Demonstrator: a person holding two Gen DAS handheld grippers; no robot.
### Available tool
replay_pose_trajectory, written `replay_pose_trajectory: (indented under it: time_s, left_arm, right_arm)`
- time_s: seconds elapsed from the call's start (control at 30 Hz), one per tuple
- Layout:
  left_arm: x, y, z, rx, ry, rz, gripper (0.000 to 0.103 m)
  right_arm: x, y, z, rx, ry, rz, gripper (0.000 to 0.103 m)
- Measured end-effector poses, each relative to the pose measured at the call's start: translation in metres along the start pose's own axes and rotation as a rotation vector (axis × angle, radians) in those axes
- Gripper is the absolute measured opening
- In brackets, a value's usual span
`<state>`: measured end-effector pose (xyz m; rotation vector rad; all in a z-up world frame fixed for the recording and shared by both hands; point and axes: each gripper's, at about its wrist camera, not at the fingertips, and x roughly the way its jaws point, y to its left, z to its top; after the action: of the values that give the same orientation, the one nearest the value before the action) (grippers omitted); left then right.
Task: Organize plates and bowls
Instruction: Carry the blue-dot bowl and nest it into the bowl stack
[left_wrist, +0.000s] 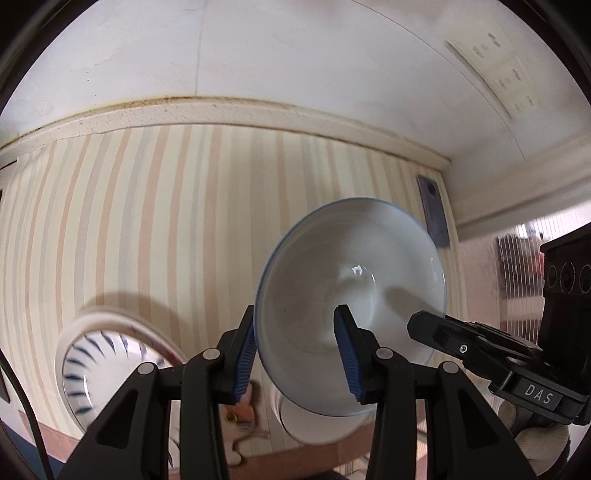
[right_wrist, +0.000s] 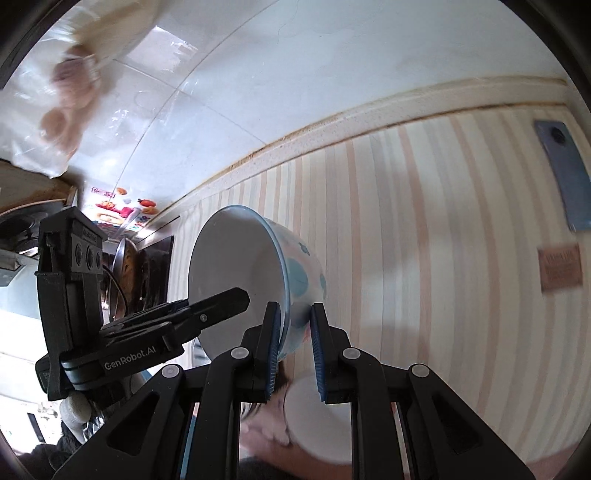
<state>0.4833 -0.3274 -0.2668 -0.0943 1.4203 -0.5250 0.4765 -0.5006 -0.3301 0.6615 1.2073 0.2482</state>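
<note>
Centre frame, both my grippers, left gripper (left_wrist: 301, 354) and right gripper (right_wrist: 295, 347), have jaws clenched on one bowl (left_wrist: 351, 295), lifted and tilted. I judge it mid-carry. Next it needs stacking onto the white dish (left_wrist: 314, 424) below.

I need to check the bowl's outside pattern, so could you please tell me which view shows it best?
The right wrist view: the bowl is side-on, showing blue blotches outside. The left wrist view shows only its plain white inside.

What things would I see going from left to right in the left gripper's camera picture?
Striped bowl → left hand-held gripper pinching the blue-rimmed bowl → blue-grey tag on the wall → right hand-held gripper coming in from the right side.
</note>
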Motion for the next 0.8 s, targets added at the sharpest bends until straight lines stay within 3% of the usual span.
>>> replay_pose_trajectory:
  time_s: [0.43, 0.8]
  left_arm:
    - [0.03, -0.026, -0.062, 0.089, 0.128, 0.017, 0.037]
    - [0.061, -0.022, -0.072, 0.101, 0.189, 0.064, 0.037]
  right_arm:
    - [-0.031, -0.034, -0.102, 0.103, 0.018, -0.013, 0.018]
    - [-0.011, -0.06, -0.128, 0.157, 0.062, -0.026, 0.018]
